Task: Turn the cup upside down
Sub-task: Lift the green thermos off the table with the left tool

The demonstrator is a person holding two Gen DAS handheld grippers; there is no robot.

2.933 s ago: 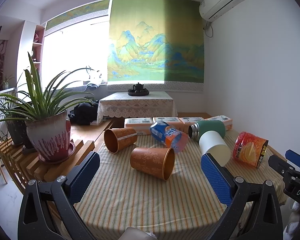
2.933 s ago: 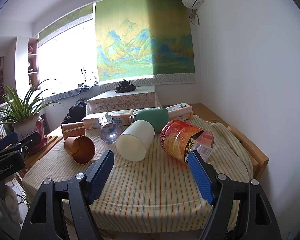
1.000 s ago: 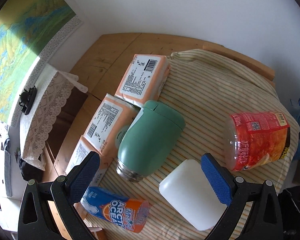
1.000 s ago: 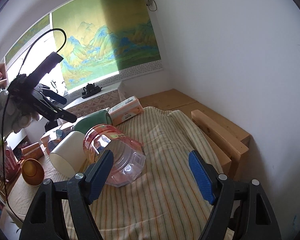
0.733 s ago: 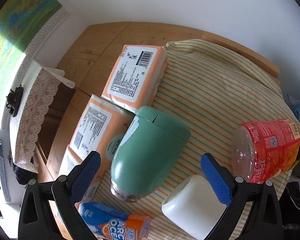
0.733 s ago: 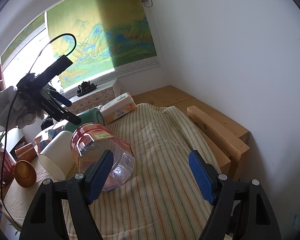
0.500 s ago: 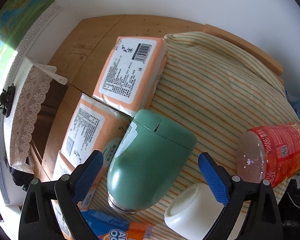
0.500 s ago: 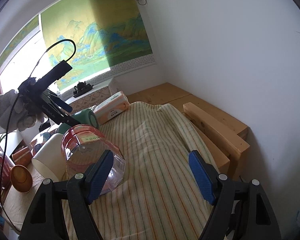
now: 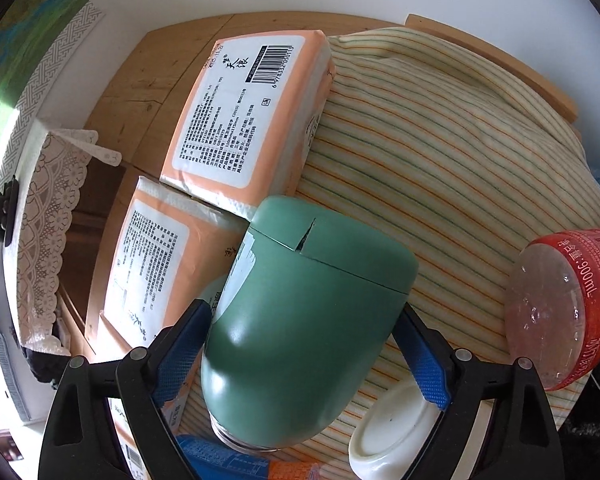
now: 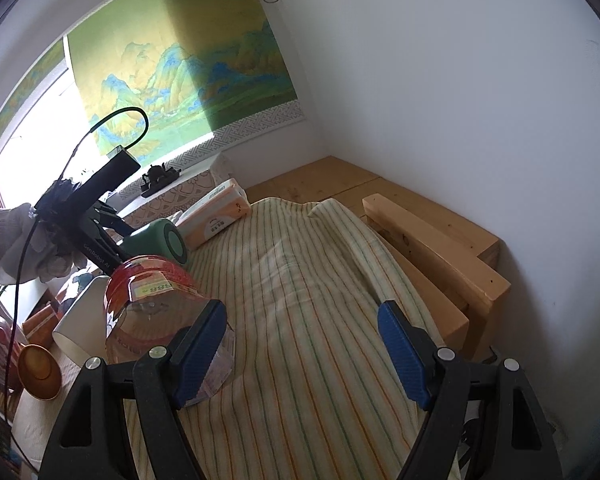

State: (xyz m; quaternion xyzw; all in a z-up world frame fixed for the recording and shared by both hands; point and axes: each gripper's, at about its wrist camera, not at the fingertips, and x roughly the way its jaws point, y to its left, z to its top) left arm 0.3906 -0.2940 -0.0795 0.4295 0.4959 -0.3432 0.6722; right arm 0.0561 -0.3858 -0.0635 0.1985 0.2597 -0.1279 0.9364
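Note:
A green insulated cup lies on its side on the striped tablecloth, its steel mouth toward the camera. My left gripper is open with its blue pads on either side of the cup's body, close to it; contact cannot be told. The cup also shows in the right wrist view, with the left gripper's black body over it. My right gripper is open and empty above the cloth, its left pad in front of a red-labelled clear plastic jar.
Orange tissue packs lie behind the green cup. A white cup, the red-labelled jar and an orange-blue can lie beside it. A copper-coloured cup lies at the left. A wooden rail edges the table.
My left gripper has moved down over the table and onto the green cup, which now sits between its pads. My right gripper has swung right, leaving the jar at its left pad.

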